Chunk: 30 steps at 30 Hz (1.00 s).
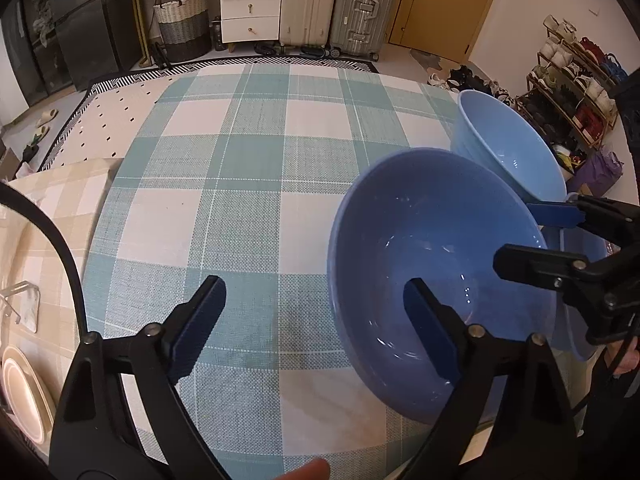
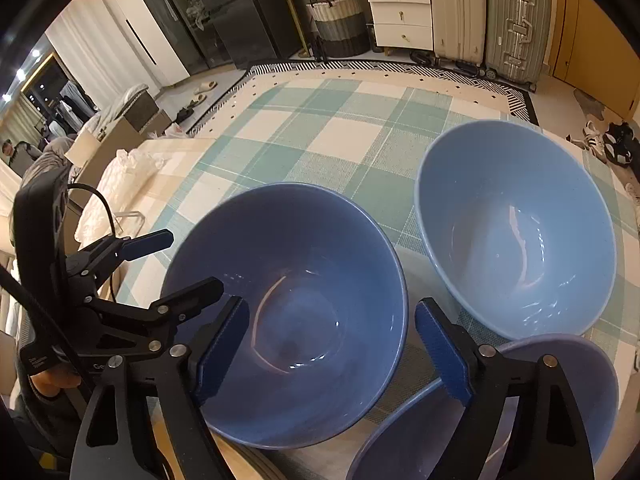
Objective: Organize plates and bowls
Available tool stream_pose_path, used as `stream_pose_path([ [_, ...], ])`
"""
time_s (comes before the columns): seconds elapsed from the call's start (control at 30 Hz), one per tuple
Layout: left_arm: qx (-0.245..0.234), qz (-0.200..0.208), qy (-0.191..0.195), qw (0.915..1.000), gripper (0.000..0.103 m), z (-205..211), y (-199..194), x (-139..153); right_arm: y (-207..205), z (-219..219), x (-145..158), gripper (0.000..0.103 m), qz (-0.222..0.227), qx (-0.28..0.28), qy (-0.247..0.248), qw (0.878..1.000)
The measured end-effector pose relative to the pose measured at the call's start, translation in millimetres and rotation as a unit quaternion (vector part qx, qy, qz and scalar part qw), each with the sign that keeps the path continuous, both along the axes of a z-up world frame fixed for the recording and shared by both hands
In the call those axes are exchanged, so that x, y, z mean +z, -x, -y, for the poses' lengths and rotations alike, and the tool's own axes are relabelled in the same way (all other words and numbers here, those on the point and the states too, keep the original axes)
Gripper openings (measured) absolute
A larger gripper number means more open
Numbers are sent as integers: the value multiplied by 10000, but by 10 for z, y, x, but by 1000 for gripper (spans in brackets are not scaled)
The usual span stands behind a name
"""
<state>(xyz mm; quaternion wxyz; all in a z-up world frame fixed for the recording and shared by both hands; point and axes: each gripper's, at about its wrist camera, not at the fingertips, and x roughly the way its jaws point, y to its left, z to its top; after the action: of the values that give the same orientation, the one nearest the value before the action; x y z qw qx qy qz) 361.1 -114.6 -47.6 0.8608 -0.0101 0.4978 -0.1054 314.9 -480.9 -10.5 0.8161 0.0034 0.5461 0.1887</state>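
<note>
A dark blue bowl (image 1: 432, 256) (image 2: 288, 312) stands on the green checked tablecloth (image 1: 248, 184) (image 2: 344, 140). A lighter blue bowl (image 1: 512, 144) (image 2: 516, 224) stands just behind it to the right. A third bluish bowl (image 2: 580, 380) lies low at the right. My left gripper (image 1: 316, 328) is open, its right finger over the dark bowl, left finger outside the rim. My right gripper (image 2: 332, 352) is open; its left finger hangs inside the dark bowl, its right finger just outside the rim. It also shows in the left wrist view (image 1: 540, 236). Neither holds anything.
A cream plate (image 1: 24, 392) lies at the left edge on a beige checked cloth (image 1: 60, 216). Crumpled white plastic (image 2: 120, 184) sits beyond the table's left side. Suitcases (image 1: 340, 4), drawers (image 1: 250, 4) and a shoe rack (image 1: 572, 84) stand on the floor behind.
</note>
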Motion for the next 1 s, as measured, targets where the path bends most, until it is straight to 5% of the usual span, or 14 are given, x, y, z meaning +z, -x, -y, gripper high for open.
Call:
stream_pose_path([
  [0.6, -348, -226, 148, 9990, 14, 70, 8, -164, -85, -59, -138, 45, -117, 43, 303, 9995],
  [1.0, -393, -70, 15, 9992, 7, 57, 77, -164, -44, -65, -140, 33, 7, 0, 292, 9996],
])
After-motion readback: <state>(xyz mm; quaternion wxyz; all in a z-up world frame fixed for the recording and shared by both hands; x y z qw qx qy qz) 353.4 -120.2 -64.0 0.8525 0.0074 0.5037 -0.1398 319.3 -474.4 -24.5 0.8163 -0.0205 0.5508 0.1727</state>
